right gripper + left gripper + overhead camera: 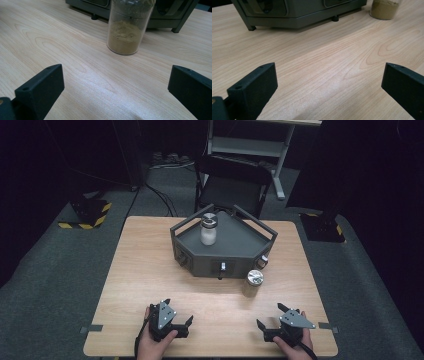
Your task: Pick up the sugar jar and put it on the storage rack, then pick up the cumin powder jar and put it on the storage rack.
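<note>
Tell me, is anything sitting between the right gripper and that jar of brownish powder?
Nothing visible. Bare wooden table lies between the open right gripper and the powder jar, which stands just in front of the dark rack.

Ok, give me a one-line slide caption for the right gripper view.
Open right gripper faces a clear jar of tan powder standing on the wooden table before the dark rack.

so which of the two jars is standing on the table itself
The jar of tan powder, in front of the grey rack's right corner, nearest the right gripper. The white-filled jar stands up on the rack.
</note>
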